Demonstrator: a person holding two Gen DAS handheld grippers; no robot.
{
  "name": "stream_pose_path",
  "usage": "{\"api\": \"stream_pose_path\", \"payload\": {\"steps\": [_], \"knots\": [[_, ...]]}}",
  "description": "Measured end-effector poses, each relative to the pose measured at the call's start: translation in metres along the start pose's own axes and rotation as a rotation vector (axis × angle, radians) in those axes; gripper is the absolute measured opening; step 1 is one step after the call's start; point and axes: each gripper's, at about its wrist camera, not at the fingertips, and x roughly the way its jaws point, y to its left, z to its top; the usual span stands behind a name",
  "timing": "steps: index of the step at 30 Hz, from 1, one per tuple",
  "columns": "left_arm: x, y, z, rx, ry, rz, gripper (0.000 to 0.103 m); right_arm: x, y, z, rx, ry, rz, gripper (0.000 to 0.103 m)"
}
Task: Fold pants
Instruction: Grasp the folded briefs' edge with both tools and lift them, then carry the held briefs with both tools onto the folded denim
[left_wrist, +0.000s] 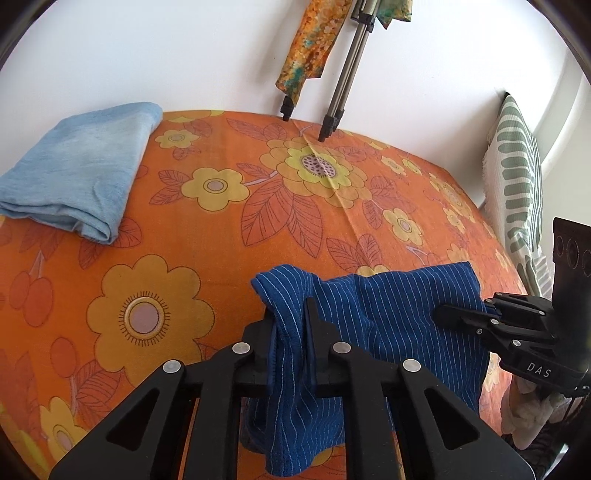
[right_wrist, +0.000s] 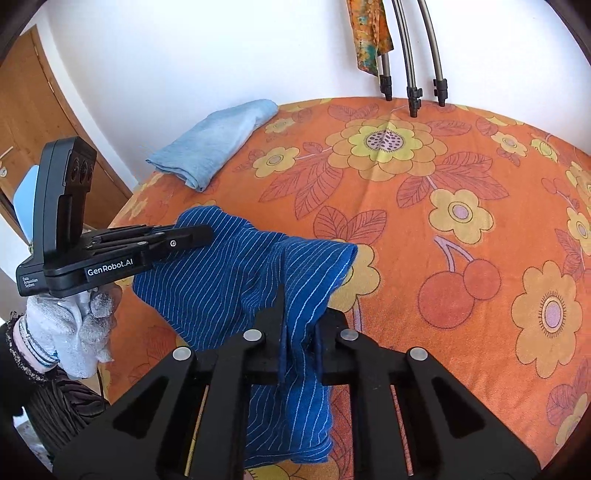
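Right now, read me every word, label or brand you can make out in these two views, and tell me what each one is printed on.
"DAS": white letters on the side of the right claw, seen from the left wrist view.
"GenRobot.AI": white letters on the side of the left claw, seen from the right wrist view.
"Data Acquisition System": tiny print at the rear of that same body, barely legible.
The pants and bedspread carry no text.

An orange flower-printed bed (left_wrist: 207, 236) carries a folded light-blue cloth (left_wrist: 74, 173) at its far edge by the wall. Along that edge from the cloth, tripod legs (left_wrist: 330, 122) stand on the cover.
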Motion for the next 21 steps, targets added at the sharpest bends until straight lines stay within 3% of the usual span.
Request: {"api": "stream_pose_path", "payload": {"steps": [14, 21], "knots": [[-0.06, 0.012, 0.031, -0.004, -0.207, 0.035, 0.01, -0.036, 0.031, 0.039, -0.076, -0.149, 0.004, 0.01], [-0.076, 0.033, 0.043, -0.031, -0.271, 0.077, 0.01, -0.025, 0.042, 0.073, -0.062, -0.192, 0.043, 0.01]]}}
